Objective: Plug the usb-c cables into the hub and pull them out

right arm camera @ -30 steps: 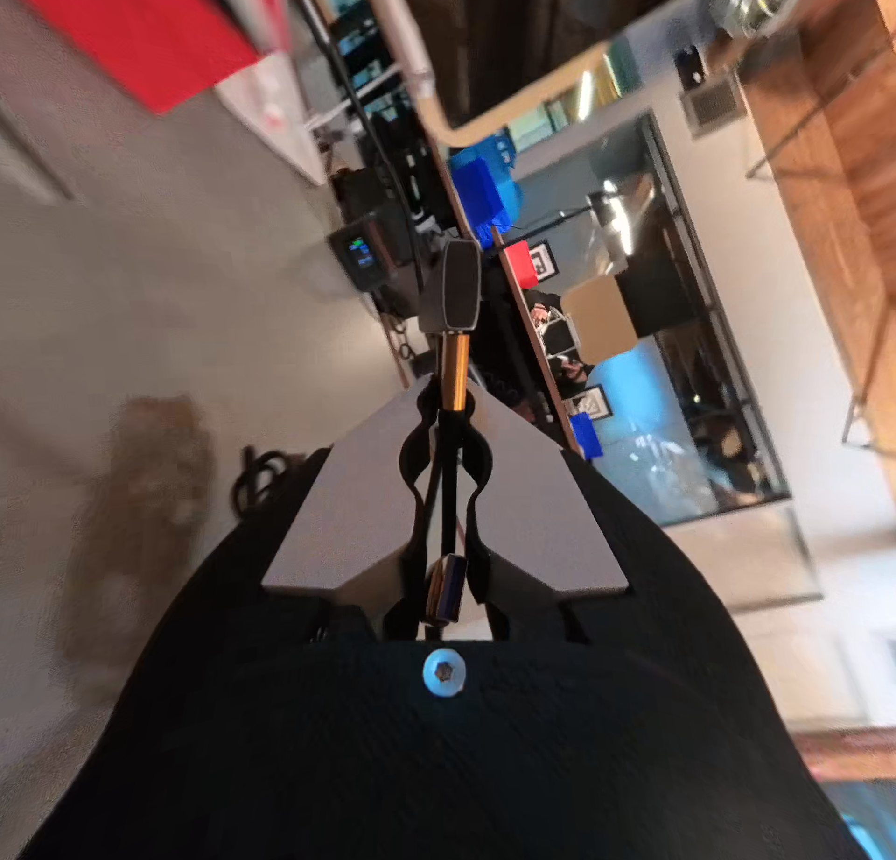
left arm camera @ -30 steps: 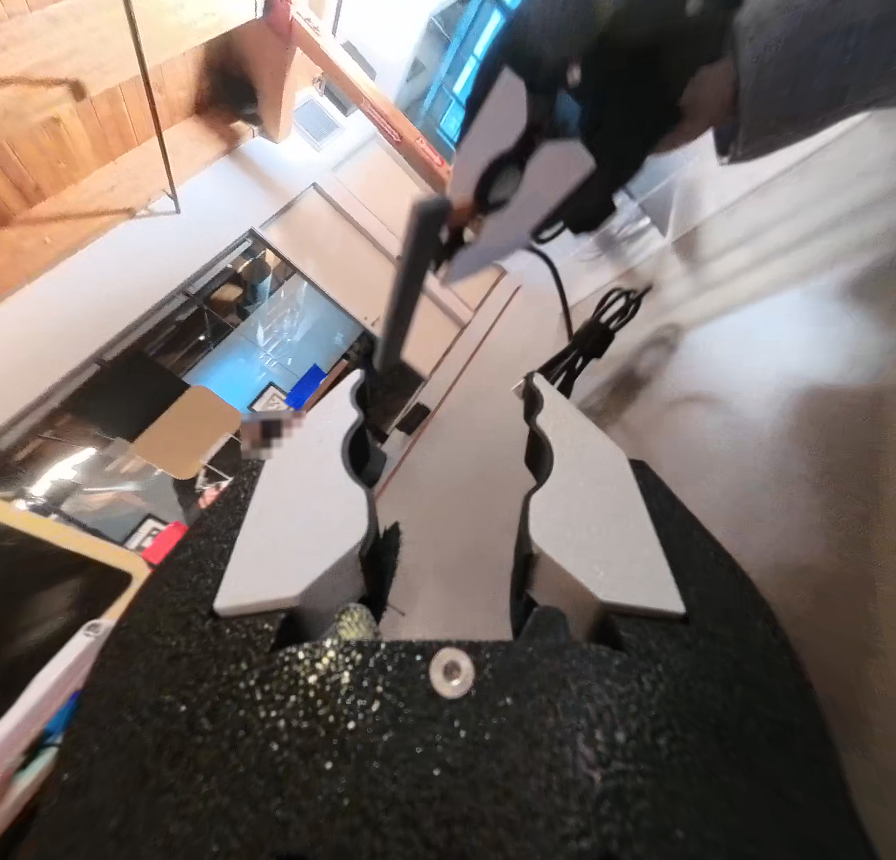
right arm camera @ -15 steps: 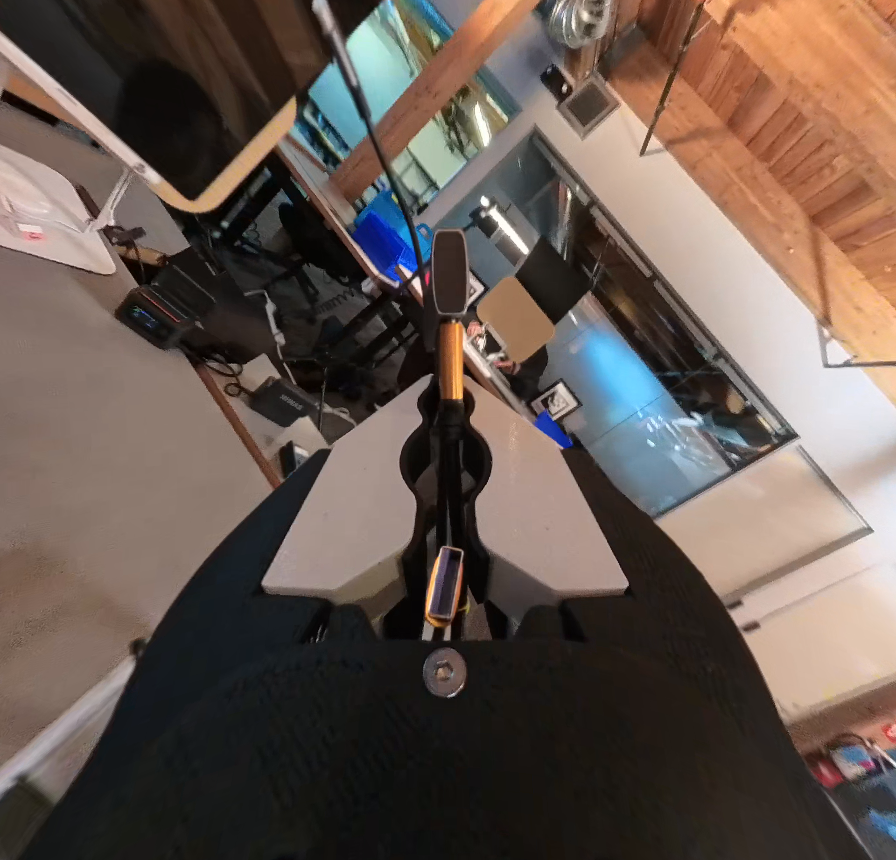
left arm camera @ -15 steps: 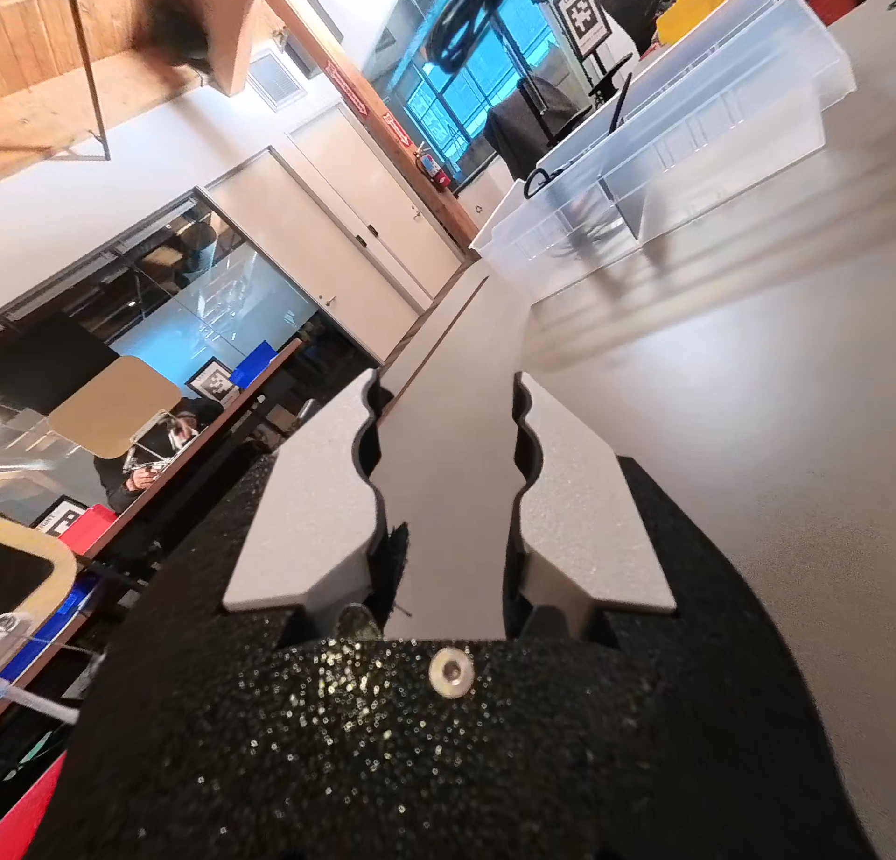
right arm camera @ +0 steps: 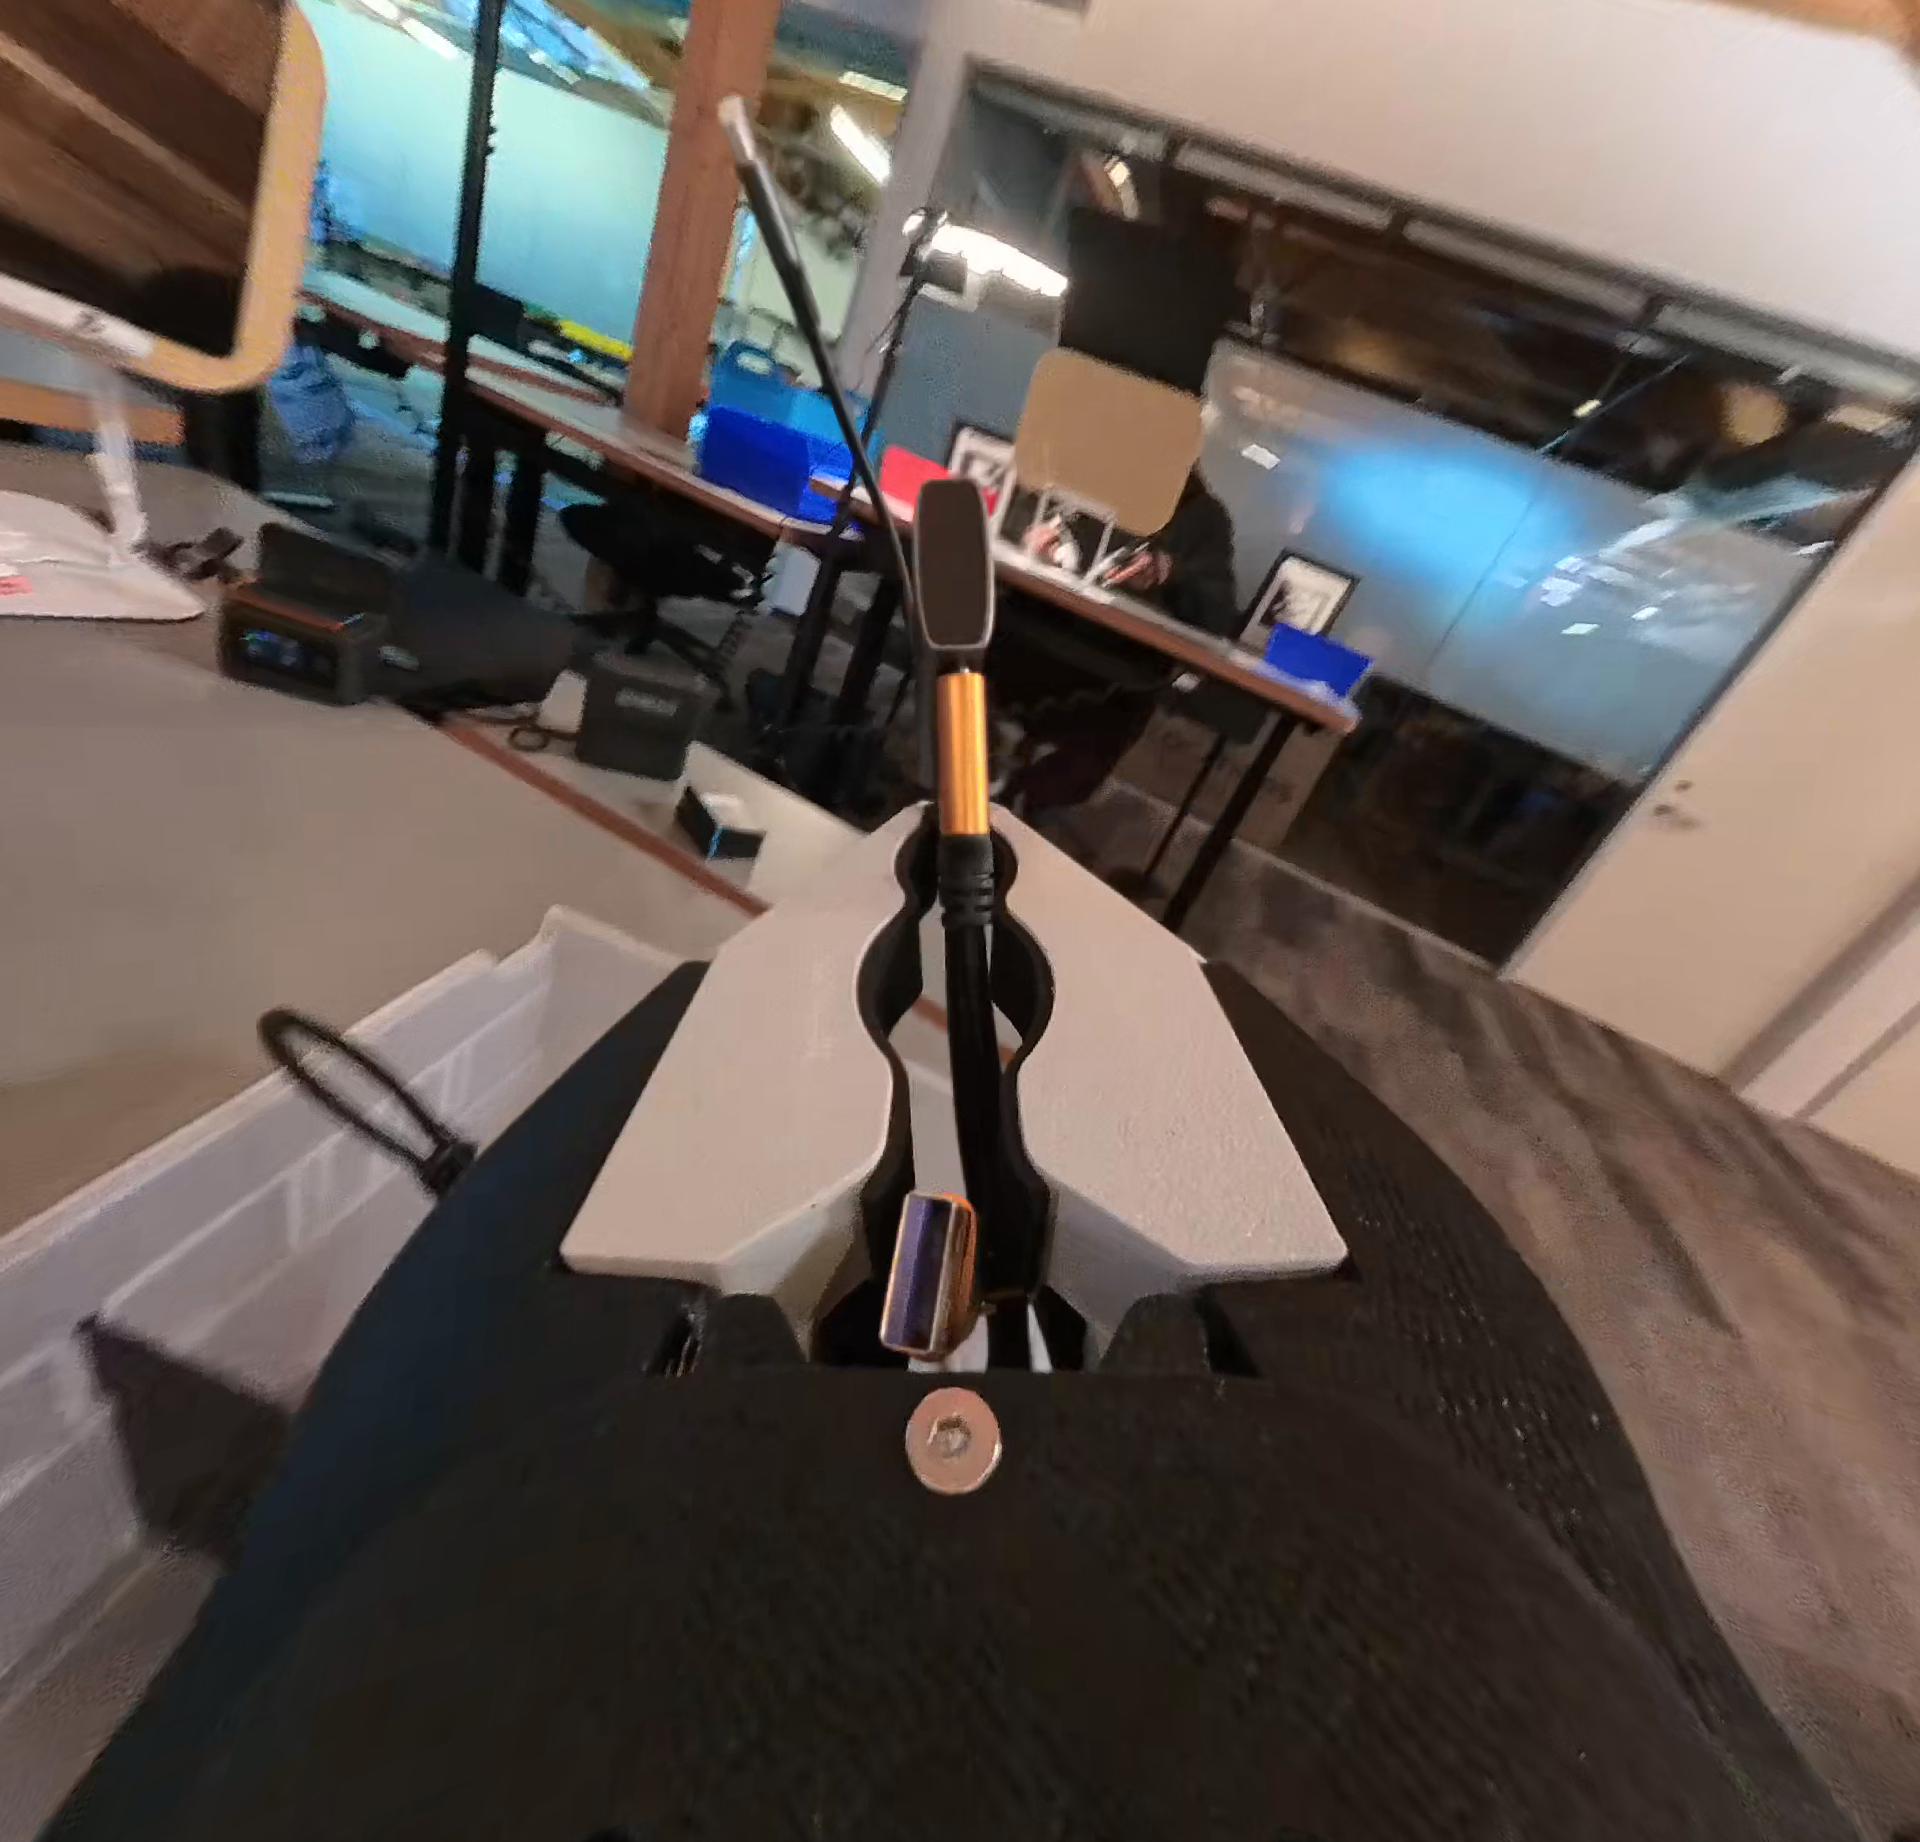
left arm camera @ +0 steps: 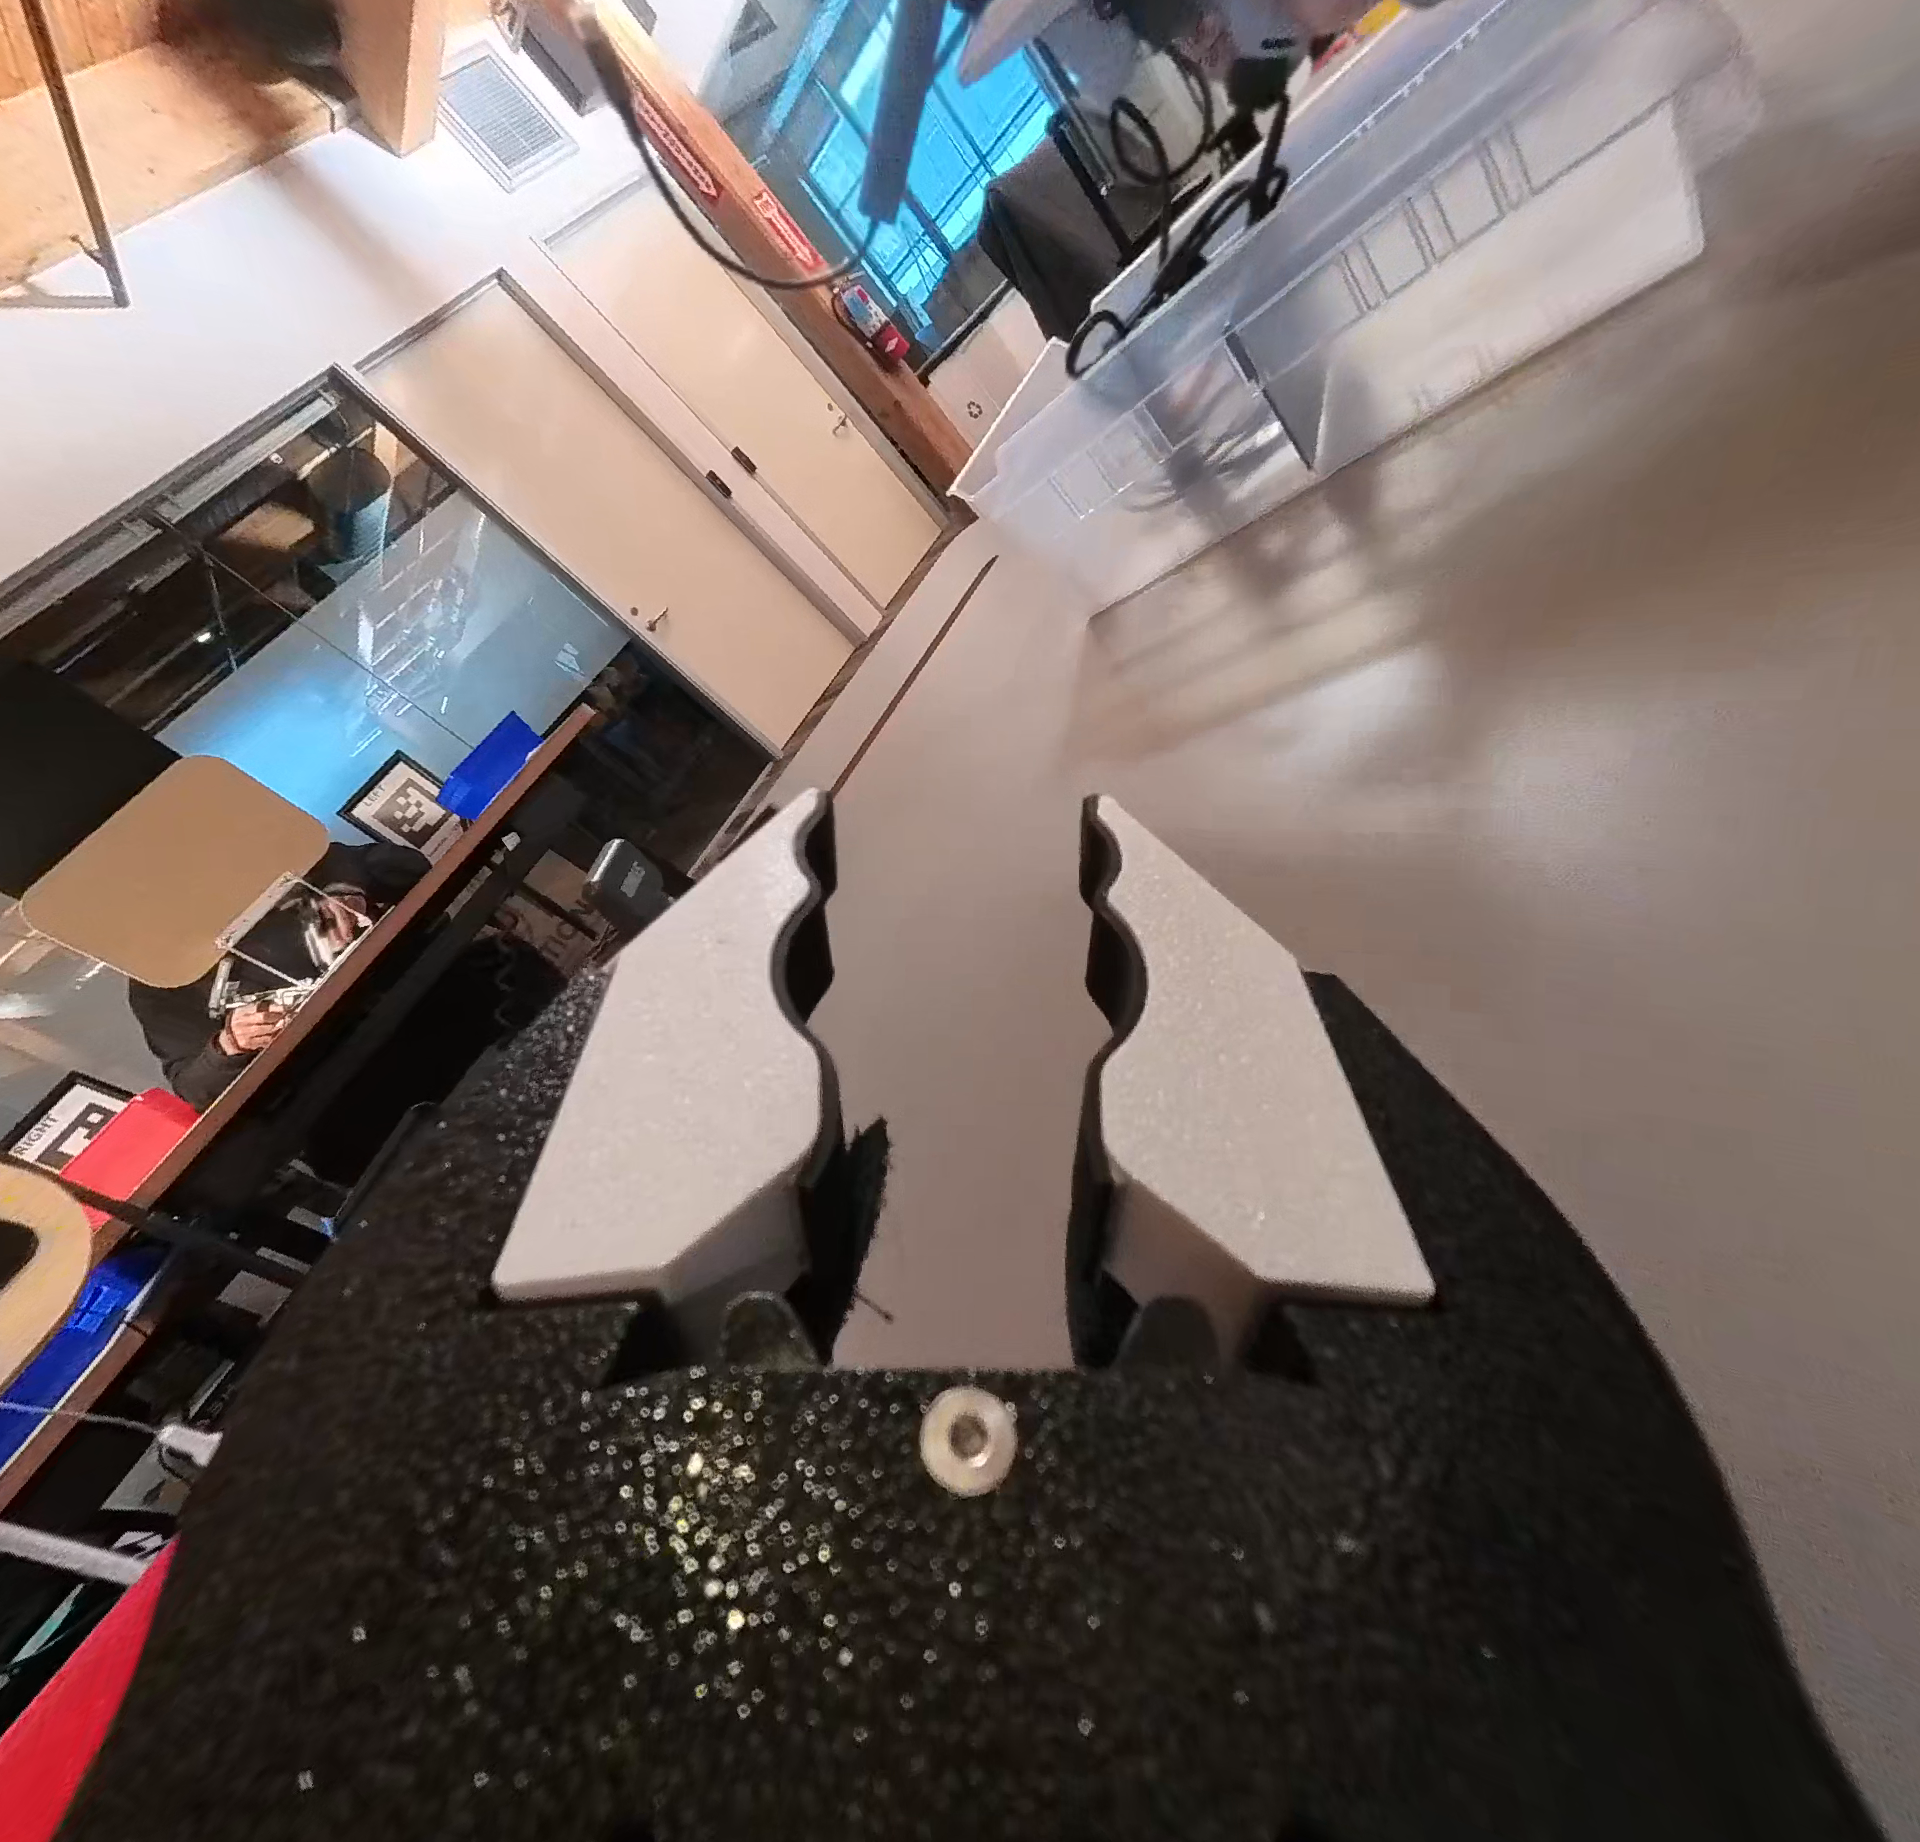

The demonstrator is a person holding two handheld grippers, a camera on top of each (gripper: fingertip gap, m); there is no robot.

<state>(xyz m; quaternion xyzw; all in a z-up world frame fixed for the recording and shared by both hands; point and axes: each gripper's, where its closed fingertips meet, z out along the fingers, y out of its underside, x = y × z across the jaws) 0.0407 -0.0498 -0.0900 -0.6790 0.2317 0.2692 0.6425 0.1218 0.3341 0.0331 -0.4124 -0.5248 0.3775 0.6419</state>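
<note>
Right tongs (right arm camera: 961, 971): clamped on the hub's cord (right arm camera: 971, 1039), hub (right arm camera: 954, 564) standing out beyond the tips.
Left tongs (left arm camera: 956, 919): wide, holding nothing.
Advice: steady the hub; fetch a cable (left arm camera: 1174, 254) from the clear bin (left arm camera: 1455, 265) ahead.

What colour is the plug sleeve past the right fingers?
Gold sleeve, with a black collar; clearest in the right wrist view.

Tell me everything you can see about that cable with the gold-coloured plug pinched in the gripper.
The cable is thin, black and rubbery-looking. The right gripper is shut on it just below a ribbed black collar. Past the fingertips a shiny gold-coloured metal sleeve stands nearly upright, plugged into a dark grey hub held up in the air. Another thin cable rises from the hub. Near the gripper's base sits a second gold-edged connector.
</note>
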